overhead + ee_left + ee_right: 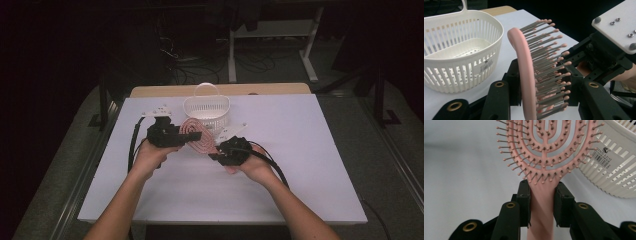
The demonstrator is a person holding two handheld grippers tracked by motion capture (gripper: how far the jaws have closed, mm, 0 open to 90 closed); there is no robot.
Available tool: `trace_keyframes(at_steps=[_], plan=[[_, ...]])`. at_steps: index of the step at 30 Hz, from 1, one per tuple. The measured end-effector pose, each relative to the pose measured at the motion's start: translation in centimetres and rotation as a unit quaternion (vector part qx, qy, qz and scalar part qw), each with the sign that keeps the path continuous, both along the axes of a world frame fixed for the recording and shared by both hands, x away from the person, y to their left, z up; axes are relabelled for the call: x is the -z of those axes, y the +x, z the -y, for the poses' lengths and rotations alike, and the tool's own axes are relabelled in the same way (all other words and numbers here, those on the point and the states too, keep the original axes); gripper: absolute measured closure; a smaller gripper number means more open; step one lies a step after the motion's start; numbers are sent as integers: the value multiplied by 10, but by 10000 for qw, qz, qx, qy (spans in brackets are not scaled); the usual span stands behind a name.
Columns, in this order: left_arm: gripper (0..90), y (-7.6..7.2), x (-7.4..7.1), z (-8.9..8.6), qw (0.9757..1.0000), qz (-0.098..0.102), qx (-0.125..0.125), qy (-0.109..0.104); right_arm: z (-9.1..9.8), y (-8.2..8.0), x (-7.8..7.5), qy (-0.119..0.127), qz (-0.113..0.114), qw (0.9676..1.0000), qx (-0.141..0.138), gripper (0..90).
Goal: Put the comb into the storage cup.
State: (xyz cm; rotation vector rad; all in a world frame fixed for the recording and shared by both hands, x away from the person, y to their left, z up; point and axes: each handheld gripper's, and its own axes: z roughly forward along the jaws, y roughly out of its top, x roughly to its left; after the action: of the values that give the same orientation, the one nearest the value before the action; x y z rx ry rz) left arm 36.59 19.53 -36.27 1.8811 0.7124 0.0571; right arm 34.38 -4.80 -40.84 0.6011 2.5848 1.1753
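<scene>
The pink hairbrush (192,135) was held above the white counter (300,165), beside the white basket (206,107). Its handle was squeezed by the right claw (541,202). Its bristly head sat between the left claw's (544,82) half-open jaws.

The basket (206,111) stands on the tabletop (310,165) near its far edge. Just before the basket, the hairbrush (194,136) hangs above the tabletop, the left gripper (167,134) to the basket's near left, the right gripper (231,150) to its near right.
</scene>
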Motion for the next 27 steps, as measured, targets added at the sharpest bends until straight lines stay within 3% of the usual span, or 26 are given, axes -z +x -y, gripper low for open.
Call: trace_keyframes(at_steps=[17, 27], plan=[[648, -3, -2, 2, 9998, 97, 33, -188, 1, 1, 0, 104, -80, 9999, 4, 671], [650, -3, -5, -3, 9995, 221, -87, -188, 4, 4, -1, 280, -224, 9993, 89, 530]])
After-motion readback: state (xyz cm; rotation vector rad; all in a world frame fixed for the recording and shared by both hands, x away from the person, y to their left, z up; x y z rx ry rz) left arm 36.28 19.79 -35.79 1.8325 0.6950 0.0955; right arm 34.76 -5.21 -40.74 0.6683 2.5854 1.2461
